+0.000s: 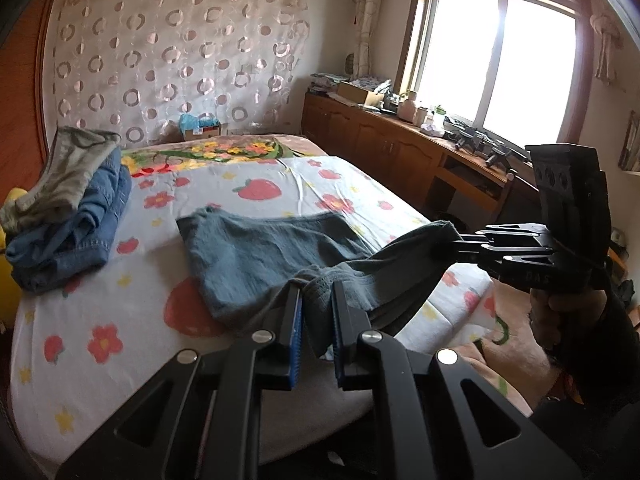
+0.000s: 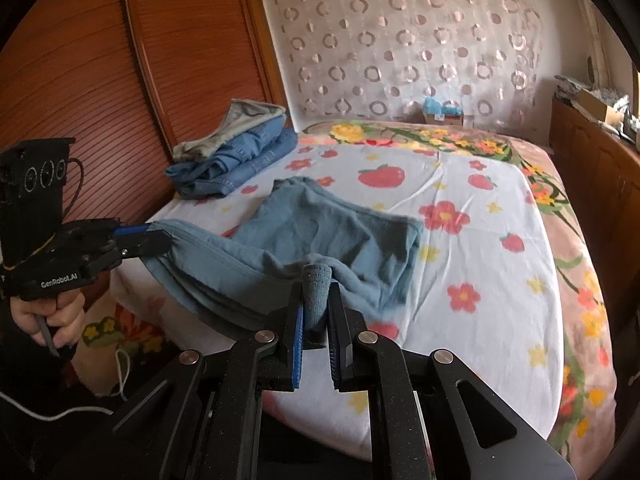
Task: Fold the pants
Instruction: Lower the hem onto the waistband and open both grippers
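While both grippers pinch the near edge of the teal pants (image 1: 256,252), left gripper (image 1: 317,292) and right gripper (image 2: 316,286) lifting it, the rest lies on a fruit-and-flower bedsheet (image 2: 460,280), folded jeans (image 1: 68,240) by the wooden wardrobe (image 2: 80,100).

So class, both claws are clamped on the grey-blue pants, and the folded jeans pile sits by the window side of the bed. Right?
Not quite. The jeans pile sits by the wooden wardrobe, opposite the window, per the left wrist view. Both claws, left and right, do grip the pants.
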{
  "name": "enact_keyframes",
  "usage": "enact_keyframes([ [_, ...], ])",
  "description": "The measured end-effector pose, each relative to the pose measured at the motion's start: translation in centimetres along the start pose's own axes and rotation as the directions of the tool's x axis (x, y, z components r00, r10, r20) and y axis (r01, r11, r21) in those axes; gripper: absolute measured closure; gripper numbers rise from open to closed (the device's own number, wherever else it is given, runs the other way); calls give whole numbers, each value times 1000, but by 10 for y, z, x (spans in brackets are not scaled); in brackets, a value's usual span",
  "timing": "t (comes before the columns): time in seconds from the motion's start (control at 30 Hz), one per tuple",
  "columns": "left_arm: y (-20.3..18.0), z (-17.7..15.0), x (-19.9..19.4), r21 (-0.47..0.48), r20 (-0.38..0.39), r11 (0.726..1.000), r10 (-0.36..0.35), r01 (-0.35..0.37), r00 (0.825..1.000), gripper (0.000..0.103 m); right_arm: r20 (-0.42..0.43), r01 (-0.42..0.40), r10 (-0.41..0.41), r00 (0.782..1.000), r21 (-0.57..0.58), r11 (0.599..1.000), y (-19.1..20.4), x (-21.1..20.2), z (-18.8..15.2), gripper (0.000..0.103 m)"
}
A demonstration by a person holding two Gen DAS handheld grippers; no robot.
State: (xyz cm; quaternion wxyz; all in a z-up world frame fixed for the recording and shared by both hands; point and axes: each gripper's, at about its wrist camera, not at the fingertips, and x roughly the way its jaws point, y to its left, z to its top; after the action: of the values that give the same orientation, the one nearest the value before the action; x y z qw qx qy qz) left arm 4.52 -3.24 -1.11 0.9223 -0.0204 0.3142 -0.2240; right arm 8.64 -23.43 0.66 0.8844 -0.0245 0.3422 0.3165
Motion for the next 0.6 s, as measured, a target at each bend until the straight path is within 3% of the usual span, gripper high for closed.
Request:
enact_keyframes([
  [0.3,17,24,25,10,18,999,52,-52,998,93,26,42,-42,999,6,999,-17,34,31,95],
  [0.6,33,26,52,-13,-3,996,91,-91,996,90,-20,68,-68,998,29,997,-33,70,31,95],
])
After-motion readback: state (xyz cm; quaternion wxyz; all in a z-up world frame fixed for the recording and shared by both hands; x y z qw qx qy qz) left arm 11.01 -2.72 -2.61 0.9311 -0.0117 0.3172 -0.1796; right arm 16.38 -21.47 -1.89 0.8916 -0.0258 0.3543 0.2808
